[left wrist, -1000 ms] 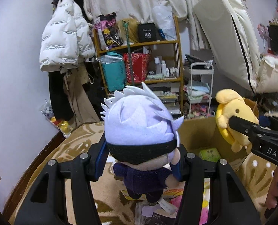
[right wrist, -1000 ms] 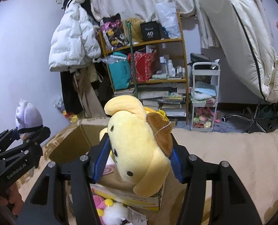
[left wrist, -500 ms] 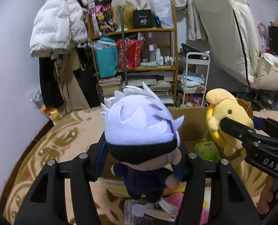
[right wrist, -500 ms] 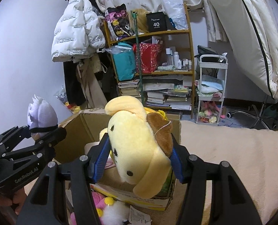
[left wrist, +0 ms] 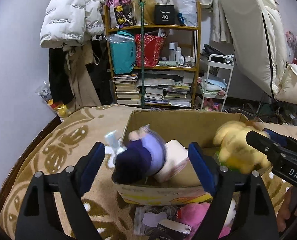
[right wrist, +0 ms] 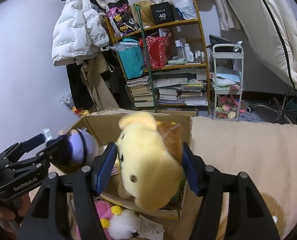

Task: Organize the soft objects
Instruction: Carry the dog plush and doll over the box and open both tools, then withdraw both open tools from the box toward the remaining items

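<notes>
1. The left gripper (left wrist: 146, 161) is spread wide, holding nothing; the blurred purple-and-lilac plush doll (left wrist: 142, 156) tumbles between its fingers, over the near-left corner of the open brown cardboard box (left wrist: 180, 120)
2. The right gripper (right wrist: 149, 167) clamps the yellow plush dog with a brown cap (right wrist: 150, 160), head tipped toward the camera, directly above the box's right side; its drop is straight down
3. Only the left view shows the pale cushion-like item (left wrist: 173, 160) inside; only the right shows the pink-and-white plush (right wrist: 108, 218) outside

Left gripper (left wrist: 146, 160) showing black angular arms, blue finger pads (left wrist: 93, 161), silver screws, white "GenRobot.AI" lettering, right gripper (right wrist: 149, 167) matching, white "DAS" marking, bare-skinned hand (right wrist: 6, 208) showing behind
</notes>
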Tool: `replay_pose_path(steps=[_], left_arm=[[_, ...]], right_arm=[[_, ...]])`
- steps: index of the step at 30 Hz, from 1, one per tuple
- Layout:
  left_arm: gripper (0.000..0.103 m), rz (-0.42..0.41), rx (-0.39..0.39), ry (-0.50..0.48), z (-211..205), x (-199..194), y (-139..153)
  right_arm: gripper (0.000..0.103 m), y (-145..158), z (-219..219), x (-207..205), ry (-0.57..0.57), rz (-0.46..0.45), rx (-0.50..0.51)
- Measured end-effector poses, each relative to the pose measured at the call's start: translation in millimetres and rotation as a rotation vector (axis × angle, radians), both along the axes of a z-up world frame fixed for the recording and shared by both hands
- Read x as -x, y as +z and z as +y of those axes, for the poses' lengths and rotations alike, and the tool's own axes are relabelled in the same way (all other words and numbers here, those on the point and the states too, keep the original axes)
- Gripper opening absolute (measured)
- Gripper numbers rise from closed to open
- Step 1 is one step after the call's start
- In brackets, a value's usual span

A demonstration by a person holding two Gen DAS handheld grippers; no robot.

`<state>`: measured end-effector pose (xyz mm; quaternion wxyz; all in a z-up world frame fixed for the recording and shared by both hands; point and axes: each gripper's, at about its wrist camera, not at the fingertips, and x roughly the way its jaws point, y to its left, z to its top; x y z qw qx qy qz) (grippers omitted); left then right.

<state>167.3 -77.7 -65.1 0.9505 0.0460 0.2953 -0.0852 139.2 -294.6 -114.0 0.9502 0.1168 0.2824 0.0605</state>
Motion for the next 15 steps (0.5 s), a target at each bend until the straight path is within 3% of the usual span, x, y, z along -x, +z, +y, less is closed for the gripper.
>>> replay_pose_path(steps=[3,9,13,15], left_arm=[[0.088,-0.002,-0.013,0.011,2.7,2.0,2.2],[0.092,0.006,-0.029,0.022,9.8,8.7,7.3],[0.096,0.001,-0.036,0.032,14.4,18.5,13.6],[0.098,-0.005,-0.028,0.034,18.4,24.2,17.1]], right_arm=[[0.088,0.1,-2.4,1.7,-0.014,-0.011,-0.003],[0.090,0.7,-9.3,8.8,-0.023,-0.019,-0.032],[0.103,4.8,-10.9,17.7,-0.035,-0.025,-0.033],[0.103,8.2,-11.5,24.9,-0.051,-0.044,-0.031]])
